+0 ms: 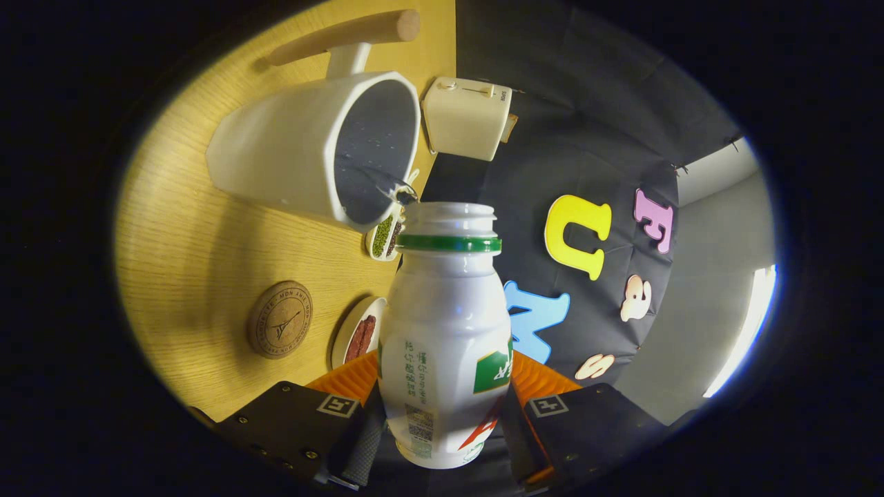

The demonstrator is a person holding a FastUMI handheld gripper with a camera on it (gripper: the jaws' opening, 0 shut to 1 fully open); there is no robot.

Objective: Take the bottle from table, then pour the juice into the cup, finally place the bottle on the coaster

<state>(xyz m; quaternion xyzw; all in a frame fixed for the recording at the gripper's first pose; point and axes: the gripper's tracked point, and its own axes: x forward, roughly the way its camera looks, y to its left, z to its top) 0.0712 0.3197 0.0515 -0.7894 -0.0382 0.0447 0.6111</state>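
The white bottle [445, 331] with a green ring is open and tipped toward the big white cup [318, 148]. Clear juice [383, 181] runs into the cup. The round coaster [280, 319] lies near the cup.

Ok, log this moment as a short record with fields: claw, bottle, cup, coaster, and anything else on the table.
claw: claw shut on the bottle, one finger on each side
bottle: white bottle, cap off, tipped with its mouth at the cup's rim
cup: white cup with wooden handle, a thin stream entering it
coaster: round cork coaster, bare, on the wooden table
other: toaster beyond the cup; two small snack dishes beside the bottle
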